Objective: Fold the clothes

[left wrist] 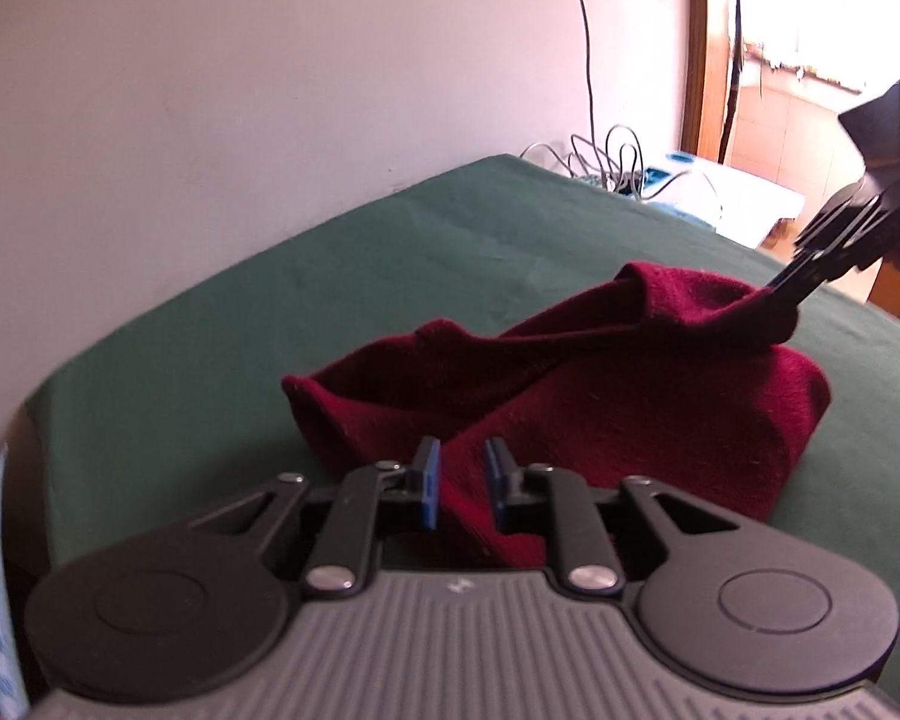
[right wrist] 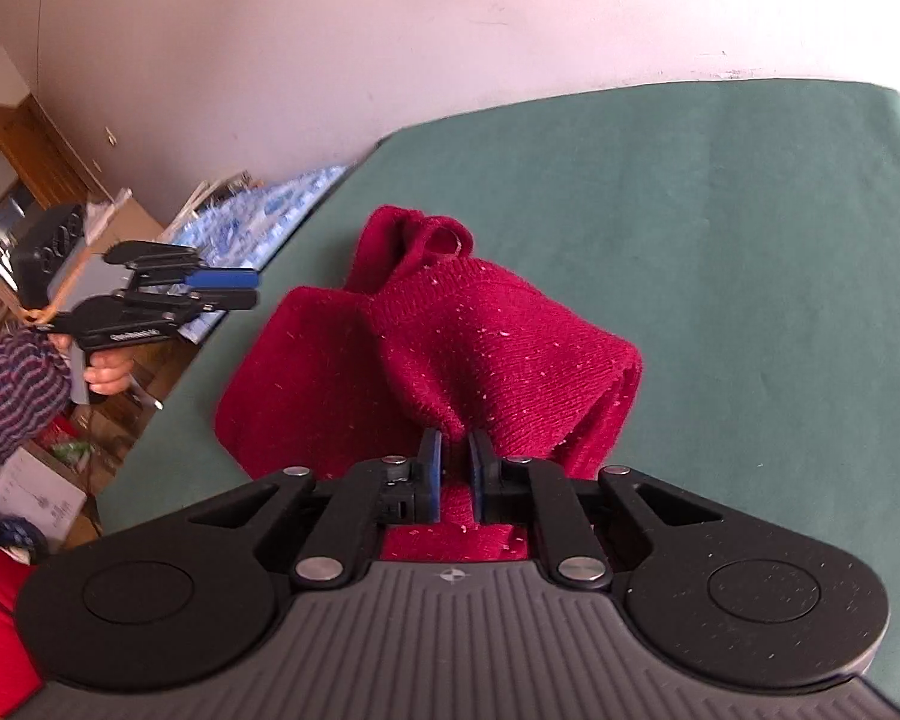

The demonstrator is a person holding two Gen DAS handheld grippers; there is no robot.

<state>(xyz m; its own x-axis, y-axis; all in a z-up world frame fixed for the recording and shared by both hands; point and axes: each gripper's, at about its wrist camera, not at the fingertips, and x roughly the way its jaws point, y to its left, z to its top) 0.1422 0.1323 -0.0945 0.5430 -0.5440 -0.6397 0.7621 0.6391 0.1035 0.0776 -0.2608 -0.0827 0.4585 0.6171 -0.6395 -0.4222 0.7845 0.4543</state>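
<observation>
Filling most of both views, a green-covered desk [right wrist: 720,210]. Heaped at its middle and partly lifted, a maroon knit garment [right wrist: 450,330]. At 6 o'clock in the right wrist view, the right claw [right wrist: 455,462], pinched almost closed on a bunched fold of that knit. At 9 o'clock of the garment there, near the desk's edge, the left claw [left wrist: 463,450], parted slightly and gripping nothing.

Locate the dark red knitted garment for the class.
In the right wrist view, the red knitted garment lies bunched mid-frame on the green cover, one edge pinched in the right gripper; the left gripper is apart, to its left.
</observation>
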